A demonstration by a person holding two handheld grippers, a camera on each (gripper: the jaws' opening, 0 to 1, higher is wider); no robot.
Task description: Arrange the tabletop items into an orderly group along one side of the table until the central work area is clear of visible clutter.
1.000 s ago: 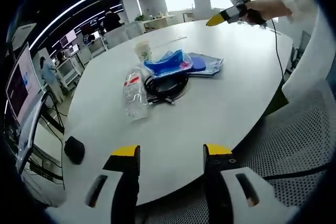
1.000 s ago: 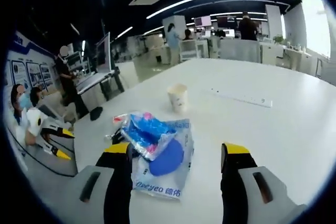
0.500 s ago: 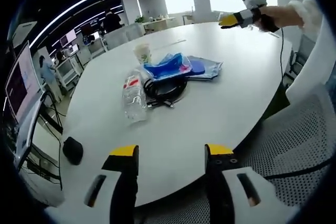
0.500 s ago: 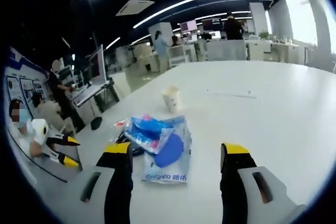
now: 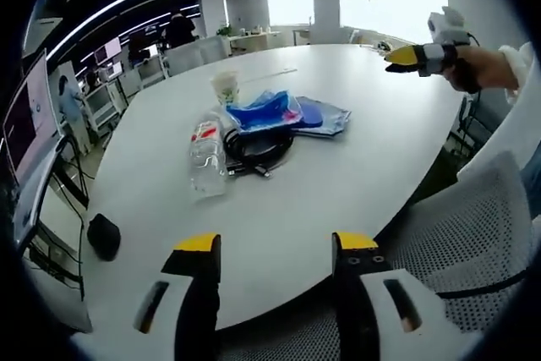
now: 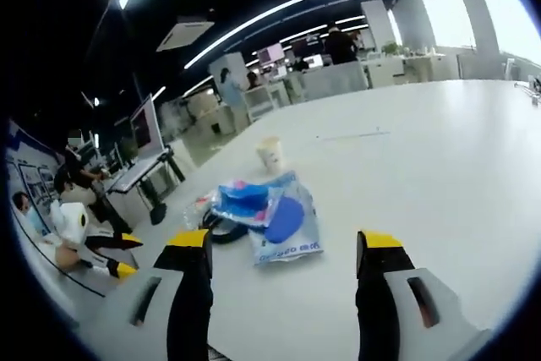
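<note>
- Your left tongs are spread wide and empty, at the near edge of the desk; the clutter lies well ahead of them.
- Your right tongs are likewise parted and empty, with the blue bag just ahead, between the jaws.
- Clutter: bottle, cable coil, paper cup, all close together.
- Step, as judged: approach; nothing is gripped yet. Next, bring one pair down onto the nearest item.
- The cable is partly hidden under the bag.
</note>
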